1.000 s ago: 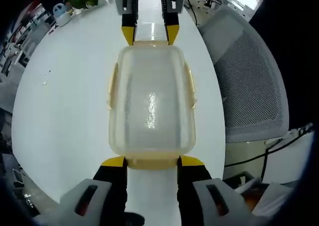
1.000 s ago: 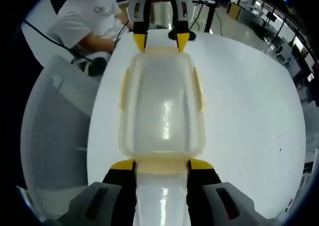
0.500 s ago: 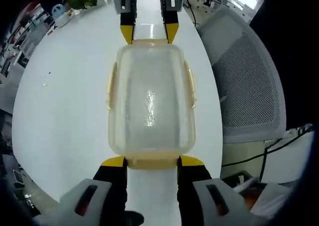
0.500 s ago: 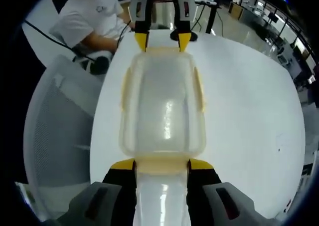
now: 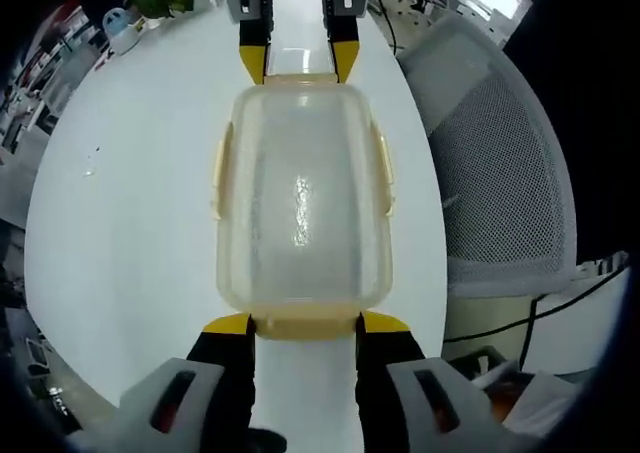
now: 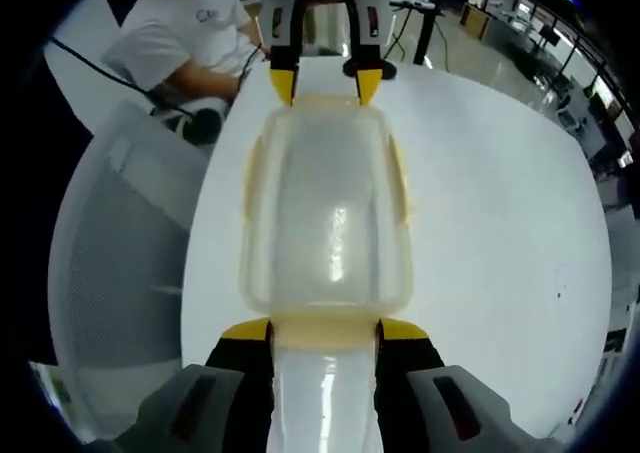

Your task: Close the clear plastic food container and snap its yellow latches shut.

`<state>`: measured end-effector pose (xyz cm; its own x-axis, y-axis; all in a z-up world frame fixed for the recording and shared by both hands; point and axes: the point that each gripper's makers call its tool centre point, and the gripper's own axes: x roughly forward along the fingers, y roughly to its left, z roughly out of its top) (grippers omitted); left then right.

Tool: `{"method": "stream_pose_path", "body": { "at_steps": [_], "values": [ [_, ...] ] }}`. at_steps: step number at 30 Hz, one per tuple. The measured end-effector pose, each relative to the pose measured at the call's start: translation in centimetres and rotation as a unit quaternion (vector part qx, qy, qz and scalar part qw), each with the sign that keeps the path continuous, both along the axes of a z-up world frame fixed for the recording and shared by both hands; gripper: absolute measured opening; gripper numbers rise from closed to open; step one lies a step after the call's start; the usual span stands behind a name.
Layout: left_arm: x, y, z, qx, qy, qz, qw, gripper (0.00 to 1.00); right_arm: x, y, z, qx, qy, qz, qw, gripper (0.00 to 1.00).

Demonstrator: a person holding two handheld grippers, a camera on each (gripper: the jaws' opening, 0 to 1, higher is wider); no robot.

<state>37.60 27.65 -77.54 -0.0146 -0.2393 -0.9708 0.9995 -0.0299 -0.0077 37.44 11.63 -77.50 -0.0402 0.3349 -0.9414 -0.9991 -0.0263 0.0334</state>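
The container (image 5: 300, 208) is seen lying on the white tabletop (image 5: 120, 223), with its lid on, between the two grippers. In the left gripper view the left gripper (image 5: 305, 325) is placed at the near short end of the container, and its yellow-tipped fingers (image 5: 230, 325) are set apart about as wide as the end latch (image 5: 305, 326), one finger at each side of it, touching or almost touching the container edge. At the far short end the right gripper (image 5: 296, 61) is seen, its fingers spread in the same way at both sides of the far latch. The long-side latches (image 5: 383, 173) are seen lying against the container walls; whether they are snapped cannot be told. In the right gripper view the same arrangement is shown from the opposite end: the right gripper (image 6: 325, 331) at the near end, the container (image 6: 326, 213) in the middle, the left gripper (image 6: 322, 81) at the far end. Nothing is held between the fingers of either gripper. A grey mesh chair (image 5: 500, 163) is seen beside the tabletop, and a seated person (image 6: 185, 33) in a white shirt is seen beyond it.
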Motion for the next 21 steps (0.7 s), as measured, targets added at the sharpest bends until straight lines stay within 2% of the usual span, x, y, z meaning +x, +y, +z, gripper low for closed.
{"method": "stream_pose_path", "body": {
  "at_steps": [21],
  "values": [
    [0.2,-3.5,0.6,-0.007,-0.002,0.0,1.0,0.38,0.3,-3.4,0.4,-0.007,-0.002,0.001,1.0,0.37]
  ]
}}
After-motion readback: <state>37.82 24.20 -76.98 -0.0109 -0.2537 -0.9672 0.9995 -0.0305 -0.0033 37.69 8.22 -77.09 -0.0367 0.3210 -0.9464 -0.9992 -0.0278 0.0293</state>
